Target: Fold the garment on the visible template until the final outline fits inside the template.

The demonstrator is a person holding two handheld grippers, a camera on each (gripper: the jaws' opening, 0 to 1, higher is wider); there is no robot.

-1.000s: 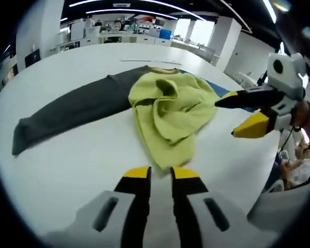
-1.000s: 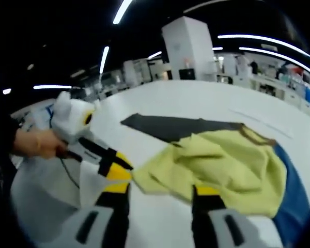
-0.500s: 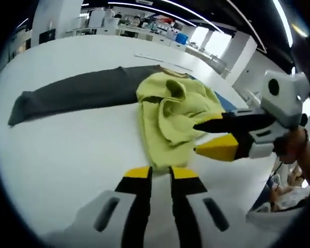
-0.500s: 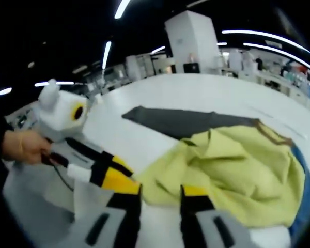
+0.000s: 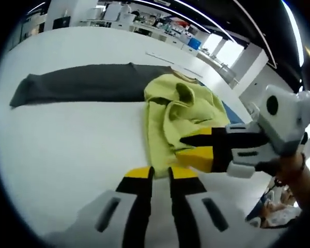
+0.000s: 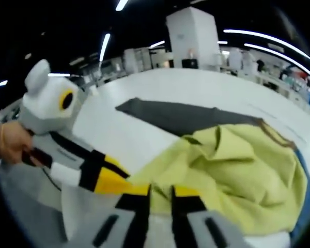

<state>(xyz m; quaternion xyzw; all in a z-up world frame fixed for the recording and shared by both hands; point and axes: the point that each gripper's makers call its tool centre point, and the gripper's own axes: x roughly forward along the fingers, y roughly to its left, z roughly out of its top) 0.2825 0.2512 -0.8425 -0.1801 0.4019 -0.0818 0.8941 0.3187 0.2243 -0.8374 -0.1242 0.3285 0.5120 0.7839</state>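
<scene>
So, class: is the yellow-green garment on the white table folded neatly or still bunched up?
Bunched up. The yellow-green garment lies in loose, uneven creases with a raised hump, partly over the dark grey cloth, not in flat, squared folds.

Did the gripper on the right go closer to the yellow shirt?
Yes. The right gripper has come in over the yellow shirt's near edge, beside the left gripper.
</scene>
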